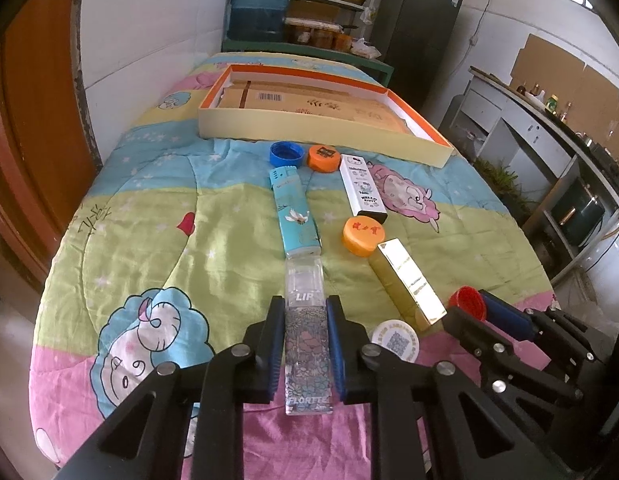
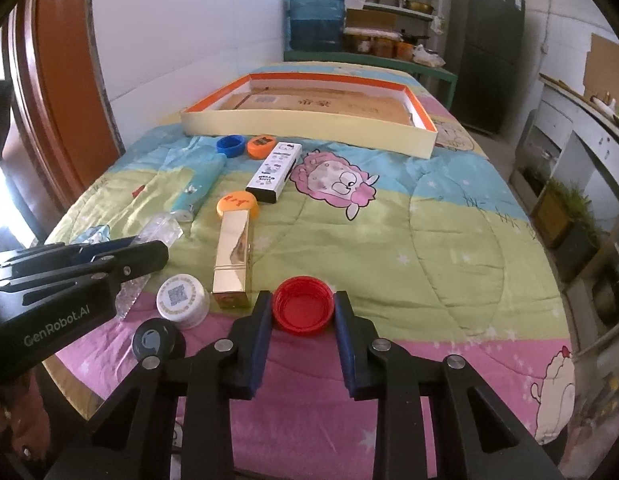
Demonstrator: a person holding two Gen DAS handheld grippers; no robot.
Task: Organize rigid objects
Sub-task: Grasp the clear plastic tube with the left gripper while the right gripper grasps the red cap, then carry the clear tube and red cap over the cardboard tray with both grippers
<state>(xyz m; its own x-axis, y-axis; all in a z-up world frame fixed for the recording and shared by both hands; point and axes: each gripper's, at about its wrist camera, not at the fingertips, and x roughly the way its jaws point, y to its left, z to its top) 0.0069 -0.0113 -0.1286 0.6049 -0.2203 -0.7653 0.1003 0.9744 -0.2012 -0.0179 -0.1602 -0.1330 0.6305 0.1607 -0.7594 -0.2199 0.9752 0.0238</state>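
Observation:
My left gripper is shut on a clear flowered lip-gloss box that lies lengthwise on the quilt; both blue pads press its long sides. My right gripper is shut on a red bottle cap that rests open side up, a pad against each side of it. In the left wrist view the red cap shows at the right, between the right gripper's fingers. A shallow cream tray with an orange rim sits at the far end with cardboard inside.
Between me and the tray lie a blue cap, two orange caps, a white Hello Kitty box, a turquoise box, a gold box, a white QR cap and a black cap.

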